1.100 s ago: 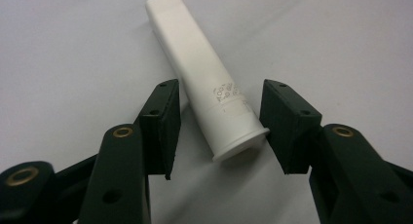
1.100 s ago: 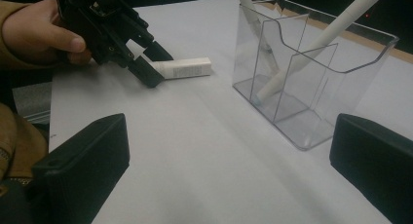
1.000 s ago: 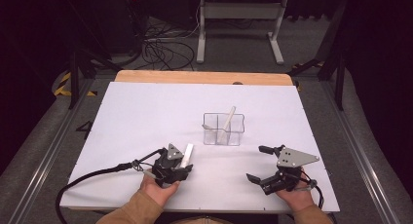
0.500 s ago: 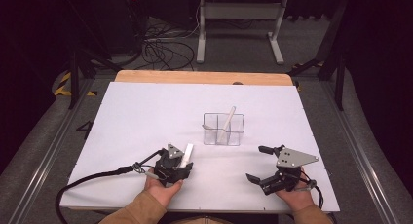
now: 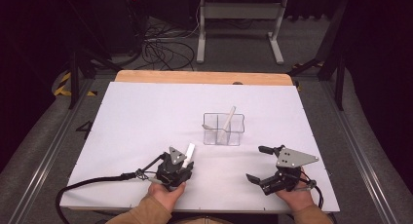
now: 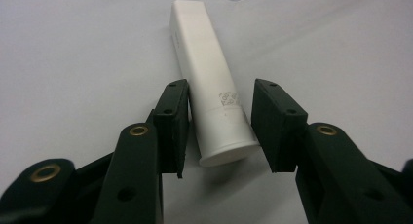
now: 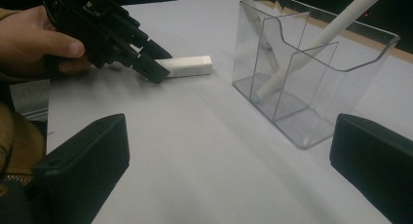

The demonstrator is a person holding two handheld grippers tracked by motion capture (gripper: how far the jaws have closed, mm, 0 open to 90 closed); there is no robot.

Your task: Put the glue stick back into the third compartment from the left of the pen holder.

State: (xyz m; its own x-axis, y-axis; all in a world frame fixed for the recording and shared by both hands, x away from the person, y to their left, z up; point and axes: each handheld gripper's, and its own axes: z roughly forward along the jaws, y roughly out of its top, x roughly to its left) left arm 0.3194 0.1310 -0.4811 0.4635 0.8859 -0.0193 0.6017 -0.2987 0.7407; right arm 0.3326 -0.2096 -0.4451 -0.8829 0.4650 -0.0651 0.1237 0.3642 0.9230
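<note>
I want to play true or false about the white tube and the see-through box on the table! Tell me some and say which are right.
1. The white tube lies flat on the table. True.
2. The left gripper has the tube between its jaws, which have just been closing. True; a gap shows at the right jaw.
3. The clear box is empty. False: white tubes lean inside it.
4. The right gripper is holding a tube. False: its jaws are wide open with nothing between them.
5. The clear box stands farther from the person than both grippers. True.
</note>
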